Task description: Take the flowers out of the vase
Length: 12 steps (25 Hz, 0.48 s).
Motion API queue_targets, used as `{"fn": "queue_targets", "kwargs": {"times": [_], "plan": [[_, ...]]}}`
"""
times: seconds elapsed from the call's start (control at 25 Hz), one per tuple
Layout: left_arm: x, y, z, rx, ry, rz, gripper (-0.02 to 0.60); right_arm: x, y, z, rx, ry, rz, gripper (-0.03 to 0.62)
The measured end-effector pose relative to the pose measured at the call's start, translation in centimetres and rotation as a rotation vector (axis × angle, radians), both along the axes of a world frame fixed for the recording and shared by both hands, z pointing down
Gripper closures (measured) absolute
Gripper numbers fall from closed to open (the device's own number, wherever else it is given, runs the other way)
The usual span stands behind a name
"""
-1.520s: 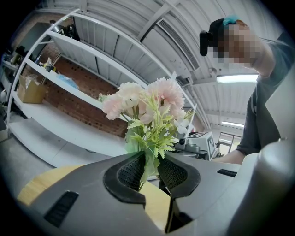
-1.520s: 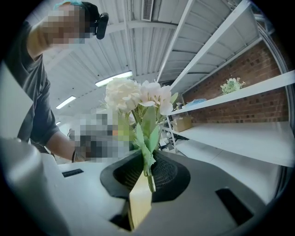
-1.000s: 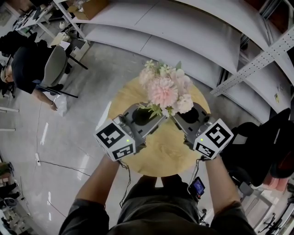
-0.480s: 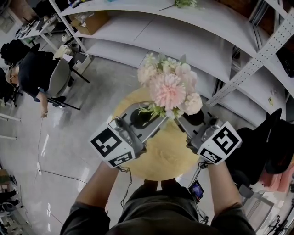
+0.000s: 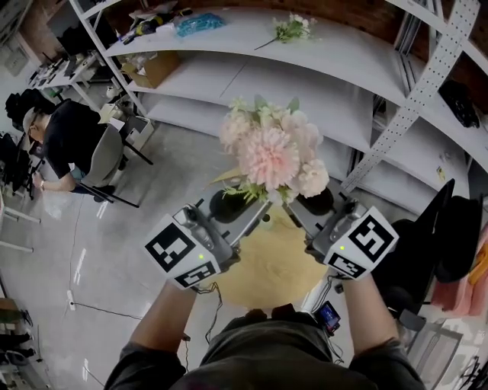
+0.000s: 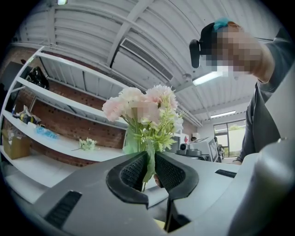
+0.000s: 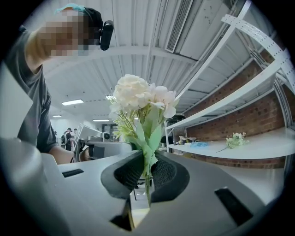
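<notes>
Count: 2 grippers, 1 bunch of flowers (image 5: 273,152), 1 round table (image 5: 263,274). L gripper (image 5: 261,213) & R gripper (image 5: 293,206) come in from opp. sides and meet under the blooms, both approx. level.

L jaws have just been closing. In the left gripper view its ribbed pads (image 6: 133,171) pinch a green leaf & stem w/ almost no gap. R jaws are clamped too: the right gripper view shows its pads (image 7: 163,174) pressed on the stems, leaves squeezed out above.

So the flowers are held by both grippers, up in the air above the table, approx. over its far edge in the head view. Bunch has 1 big pink bloom in the middle and several paler ones round it, exact no. unclear.

Other stuff:
- 1 white shelf rack (image 5: 328,49) behind, at least 3 tiers.
- On its top tier, 1 loose sprig (image 5: 293,29) & 1 blue item (image 5: 191,23).
- 1 cardboard box (image 5: 156,68) at the rack's L end.
- 1 seated person (image 5: 69,133) far L.

Edges/room:
- L side: table rim shows clear, w/ open grey floor (image 5: 114,244) betw. it & the seated person.
- R side is tighter: 1 black chair (image 5: 427,244) near the rim, and 1 perforated rack post (image 5: 412,114) slants down towards the R gripper.
- Flower heads overlap the rack's lower tiers in the head view; the real gap can't be judged.
</notes>
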State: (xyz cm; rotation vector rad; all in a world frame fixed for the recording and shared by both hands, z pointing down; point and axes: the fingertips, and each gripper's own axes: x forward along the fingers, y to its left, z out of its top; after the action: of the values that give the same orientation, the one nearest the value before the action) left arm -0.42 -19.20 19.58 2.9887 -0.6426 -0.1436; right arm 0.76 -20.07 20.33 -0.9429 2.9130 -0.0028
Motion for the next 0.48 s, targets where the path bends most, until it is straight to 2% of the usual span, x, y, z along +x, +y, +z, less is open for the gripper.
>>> {"fn": "queue_targets", "kwargs": {"times": [0.48], "plan": [[-0.1,0.4,-1.1,0.026,0.009,-0.003,0.524,0.0,0.5,-1.0,-0.001,-0.021,0.008,0.556]]}}
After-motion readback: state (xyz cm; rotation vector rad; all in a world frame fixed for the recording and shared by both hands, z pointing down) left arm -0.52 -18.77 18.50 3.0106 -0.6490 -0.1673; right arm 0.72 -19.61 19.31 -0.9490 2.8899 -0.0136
